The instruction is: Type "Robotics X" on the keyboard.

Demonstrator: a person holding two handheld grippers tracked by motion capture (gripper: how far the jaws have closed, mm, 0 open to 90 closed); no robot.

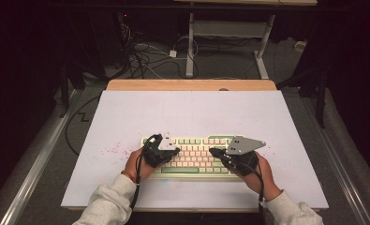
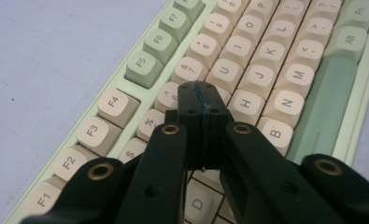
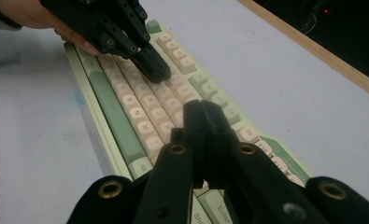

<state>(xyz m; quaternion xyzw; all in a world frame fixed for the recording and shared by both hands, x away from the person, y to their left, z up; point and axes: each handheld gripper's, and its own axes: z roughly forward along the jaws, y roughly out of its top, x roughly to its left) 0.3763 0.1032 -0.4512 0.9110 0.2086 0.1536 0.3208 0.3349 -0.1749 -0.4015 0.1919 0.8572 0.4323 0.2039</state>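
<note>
A pale green keyboard [image 1: 194, 140] with cream and green keycaps lies on the white table mat, near the front. My left gripper [image 1: 175, 150] is shut, its tip resting over the keys near the number row, close to the 6 and 7 keys [image 2: 188, 69]. My right gripper [image 1: 212, 152] is also shut and hovers over the keyboard's right half [image 3: 247, 135]. In the right gripper view the left gripper [image 3: 156, 70] presses down among the keys farther along the keyboard [image 3: 126, 112]. Nothing is held between either pair of jaws. The green space bar [image 2: 329, 98] lies beside the left gripper.
The white mat [image 1: 192, 112] covers a wooden table whose far edge [image 1: 192, 85] shows at the back. Faint red specks [image 1: 114, 149] dot the mat left of the keyboard. Cables [image 1: 140, 56] and a desk frame [image 1: 229, 33] stand on the floor beyond.
</note>
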